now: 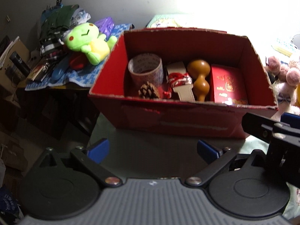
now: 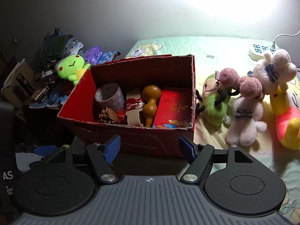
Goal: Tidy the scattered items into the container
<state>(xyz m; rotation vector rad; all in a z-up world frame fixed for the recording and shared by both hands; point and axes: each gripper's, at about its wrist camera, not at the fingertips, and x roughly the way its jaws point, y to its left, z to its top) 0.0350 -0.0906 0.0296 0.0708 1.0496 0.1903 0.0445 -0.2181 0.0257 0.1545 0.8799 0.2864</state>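
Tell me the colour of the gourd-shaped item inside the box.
The gourd is glossy amber-brown; the right wrist view shows it best.

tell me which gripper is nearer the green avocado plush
Right. The right gripper sits before the red box, avocado plush just beyond its right side; the left gripper is further left.

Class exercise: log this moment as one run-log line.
left gripper: open, empty | right gripper: open, empty | red box: holds tape roll, pine cone, gourd
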